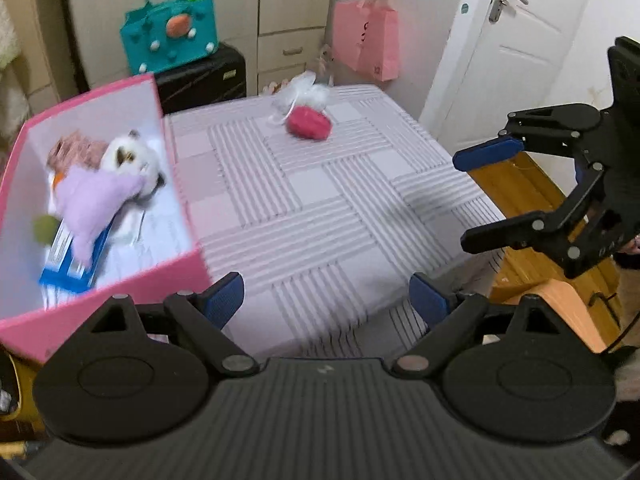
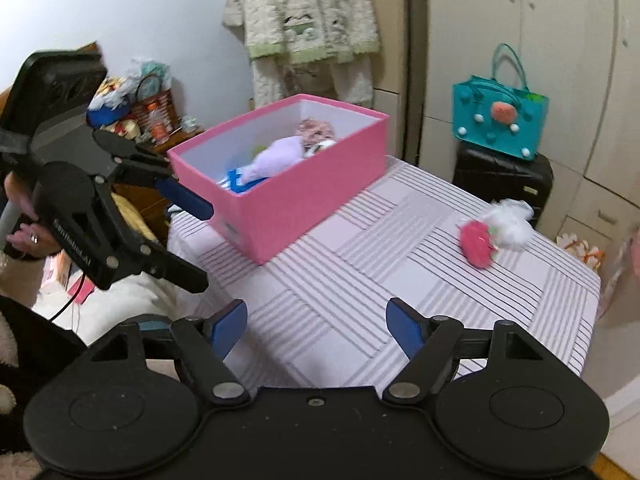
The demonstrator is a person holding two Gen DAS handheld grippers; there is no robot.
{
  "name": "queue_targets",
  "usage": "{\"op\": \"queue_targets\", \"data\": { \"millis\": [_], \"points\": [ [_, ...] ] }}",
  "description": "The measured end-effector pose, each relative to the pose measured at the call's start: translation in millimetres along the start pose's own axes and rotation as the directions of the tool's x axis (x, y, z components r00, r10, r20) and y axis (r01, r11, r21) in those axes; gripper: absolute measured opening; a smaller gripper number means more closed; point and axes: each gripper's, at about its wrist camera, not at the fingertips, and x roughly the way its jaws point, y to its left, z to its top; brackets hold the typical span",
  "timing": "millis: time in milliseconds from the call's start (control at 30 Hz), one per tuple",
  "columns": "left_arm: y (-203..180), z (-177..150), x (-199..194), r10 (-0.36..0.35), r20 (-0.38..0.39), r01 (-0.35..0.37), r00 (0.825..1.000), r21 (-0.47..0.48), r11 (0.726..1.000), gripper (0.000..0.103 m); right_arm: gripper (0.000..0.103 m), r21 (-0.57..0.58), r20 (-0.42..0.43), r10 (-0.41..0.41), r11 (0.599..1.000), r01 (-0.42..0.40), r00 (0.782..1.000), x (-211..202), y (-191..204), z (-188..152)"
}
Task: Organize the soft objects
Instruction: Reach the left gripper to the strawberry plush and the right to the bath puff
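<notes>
A pink box [image 1: 188, 268] [image 2: 304, 200] stands at the left end of the striped table [image 1: 320, 216] [image 2: 360, 288]. Inside it lie a purple plush [image 1: 92, 200] [image 2: 276, 156], a white cat plush [image 1: 128, 156], a pinkish-brown plush [image 1: 68, 148] [image 2: 316, 130], a green ball [image 1: 44, 230] and a blue-and-white pack [image 1: 72, 256]. On the far side of the table a red plush [image 1: 308, 124] [image 2: 476, 242] rests against a white fluffy toy [image 1: 308, 94] [image 2: 510, 224]. My left gripper [image 1: 326, 298] [image 2: 204, 244] is open and empty near the box's front corner. My right gripper [image 2: 318, 316] [image 1: 460, 200] is open and empty over the table's near edge.
A teal bag [image 1: 172, 36] [image 2: 500, 116] sits on a black suitcase [image 1: 204, 76] [image 2: 504, 180] behind the table. A pink paper bag [image 1: 368, 40] hangs by the white door [image 1: 520, 40]. Wooden furniture [image 1: 532, 200] stands to the right. A cluttered cabinet [image 2: 152, 120] is behind the box.
</notes>
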Motion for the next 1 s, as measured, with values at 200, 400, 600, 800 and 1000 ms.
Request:
{"op": "queue_targets", "data": {
  "millis": [200,400,600,800,1000],
  "points": [
    [-17.5,22.8,27.9,-0.011,0.092,0.012,0.996,-0.011,1.0,0.09,0.081,0.047,0.07,-0.003,0.999,0.0,0.998,0.2,-44.7,-6.2],
    [-19.0,49.9,57.4,-0.033,0.185,0.044,0.982,-0.054,0.998,0.09,0.081,0.064,0.126,-0.055,0.997,0.048,0.99,9.7,-75.2,-3.7],
    [-15.8,71.9,98.5,-0.041,0.227,0.059,0.973,-0.073,0.996,0.09,0.081,0.091,0.163,-0.128,0.989,0.114,0.978,28.4,-107.9,3.3],
    [-4.8,87.2,134.4,0.011,0.282,0.033,0.959,-0.15,0.988,0.09,0.085,0.142,0.183,-0.159,0.981,0.134,0.97,58.7,-146.8,12.7],
    [5.5,97.8,163.4,0.078,0.317,-0.013,0.945,-0.2,0.98,0.09,0.086,0.256,0.226,-0.193,0.958,0.133,0.955,80.2,-193.8,19.1]
  ]
}}
